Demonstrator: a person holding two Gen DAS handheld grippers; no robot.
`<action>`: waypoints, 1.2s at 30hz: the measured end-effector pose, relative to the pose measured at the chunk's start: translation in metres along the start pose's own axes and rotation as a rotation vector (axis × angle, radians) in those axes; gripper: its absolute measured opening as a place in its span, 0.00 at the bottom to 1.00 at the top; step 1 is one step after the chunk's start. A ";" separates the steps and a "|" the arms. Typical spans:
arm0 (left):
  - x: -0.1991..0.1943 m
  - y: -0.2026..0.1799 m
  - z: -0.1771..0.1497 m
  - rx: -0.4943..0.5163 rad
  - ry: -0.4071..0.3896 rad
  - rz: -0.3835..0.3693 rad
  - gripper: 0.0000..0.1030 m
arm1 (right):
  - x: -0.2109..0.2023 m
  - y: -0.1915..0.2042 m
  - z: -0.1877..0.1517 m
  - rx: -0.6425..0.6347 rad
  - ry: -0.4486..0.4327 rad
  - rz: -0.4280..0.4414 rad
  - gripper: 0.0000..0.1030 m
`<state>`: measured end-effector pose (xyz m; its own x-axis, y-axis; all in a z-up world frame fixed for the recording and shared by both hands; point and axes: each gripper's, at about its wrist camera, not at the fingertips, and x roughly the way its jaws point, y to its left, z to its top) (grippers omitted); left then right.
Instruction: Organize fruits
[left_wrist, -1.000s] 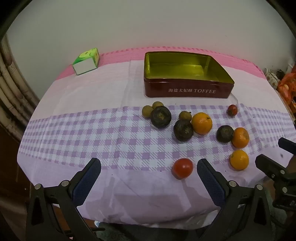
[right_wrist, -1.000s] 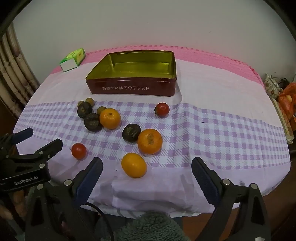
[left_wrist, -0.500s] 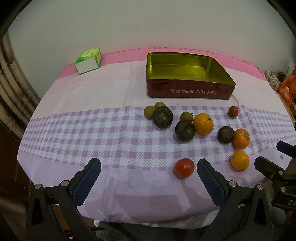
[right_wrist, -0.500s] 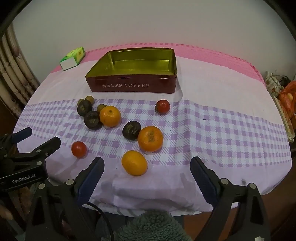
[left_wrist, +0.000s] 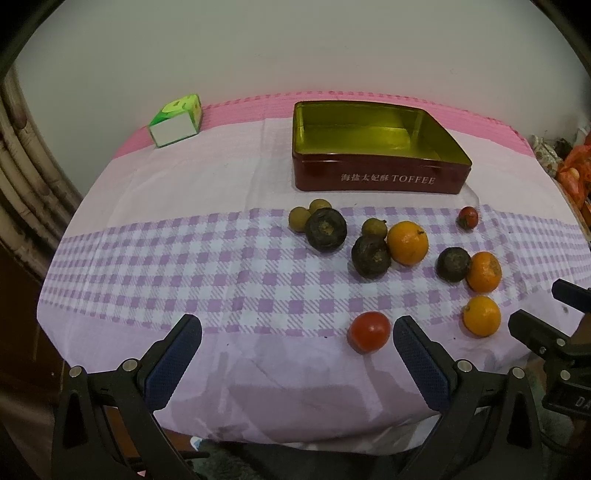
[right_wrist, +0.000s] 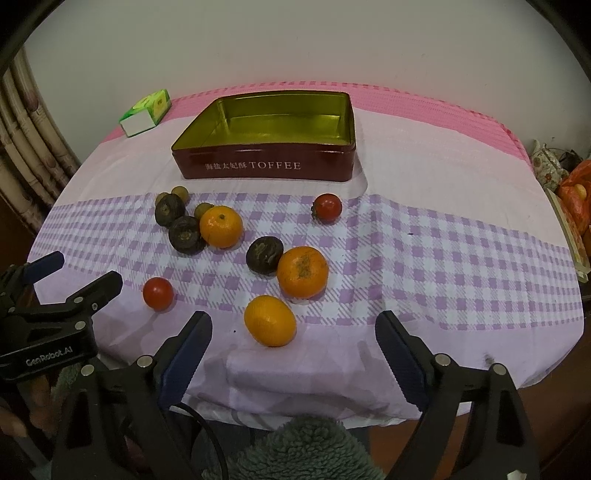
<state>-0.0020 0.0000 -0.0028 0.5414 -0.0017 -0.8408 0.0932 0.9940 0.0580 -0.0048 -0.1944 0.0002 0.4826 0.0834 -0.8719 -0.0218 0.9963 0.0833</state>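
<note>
**Both grippers wide open, low at the near edge**

The left black two-finger gripper with blue textured pads (left_wrist: 297, 363) has its jaws spread far apart, holding nothing; both fingers angle up and outward from the bottom of its own wrist view. In the right wrist view it shows from the side at the far left (right_wrist: 66, 291), its fingers pointing up and to the right.

The right black two-finger gripper with dark blue pads (right_wrist: 293, 354) is likewise spread wide, with nothing between its fingers. The left wrist view catches it at the far right edge (left_wrist: 546, 314), fingers pointing up and to the left
</note>
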 end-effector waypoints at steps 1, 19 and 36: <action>0.000 0.000 0.000 -0.002 0.001 0.000 1.00 | 0.000 0.000 0.000 0.000 0.001 0.001 0.84; 0.003 0.005 -0.001 -0.005 0.018 0.007 0.99 | 0.004 0.000 -0.001 0.001 0.025 0.017 0.73; 0.007 0.009 -0.004 -0.013 0.041 0.003 0.91 | 0.007 -0.002 -0.002 0.006 0.044 0.040 0.68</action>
<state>-0.0001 0.0097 -0.0106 0.5065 0.0055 -0.8622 0.0808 0.9953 0.0538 -0.0027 -0.1953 -0.0072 0.4424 0.1238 -0.8882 -0.0349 0.9921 0.1209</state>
